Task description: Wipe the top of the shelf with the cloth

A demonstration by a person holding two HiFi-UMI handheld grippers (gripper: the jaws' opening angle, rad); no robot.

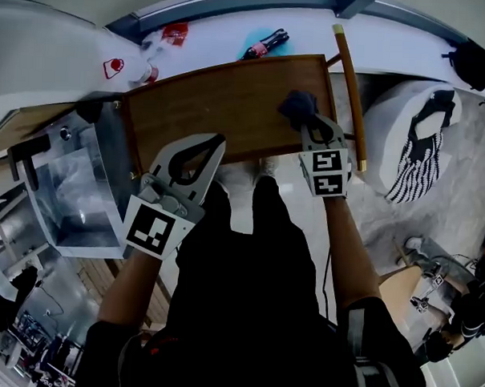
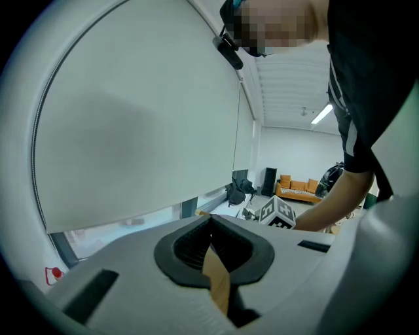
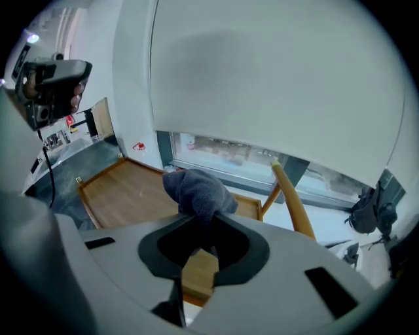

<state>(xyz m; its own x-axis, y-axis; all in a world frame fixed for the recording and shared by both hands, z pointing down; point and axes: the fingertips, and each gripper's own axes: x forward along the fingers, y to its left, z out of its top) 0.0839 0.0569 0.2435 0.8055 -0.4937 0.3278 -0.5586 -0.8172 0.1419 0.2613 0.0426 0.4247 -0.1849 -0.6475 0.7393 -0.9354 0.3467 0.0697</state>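
1. Wooden shelf top [image 1: 222, 100] lies under your right gripper [image 1: 311, 123], which is clamped on the dark cloth [image 1: 297, 105] bunched at its tips.
2. Left gripper [image 1: 217, 141] is pinched together, empty.
3. White blind [image 3: 275, 72] hangs beyond both.

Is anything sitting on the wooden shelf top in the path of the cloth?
Nothing visible does. The brown wooden shelf top lies bare beside the dark grey cloth in the right gripper; only the left gripper overlaps its front edge.

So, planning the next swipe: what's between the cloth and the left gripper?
Only bare wooden shelf top lies between the cloth and the left gripper, seen in the head view.
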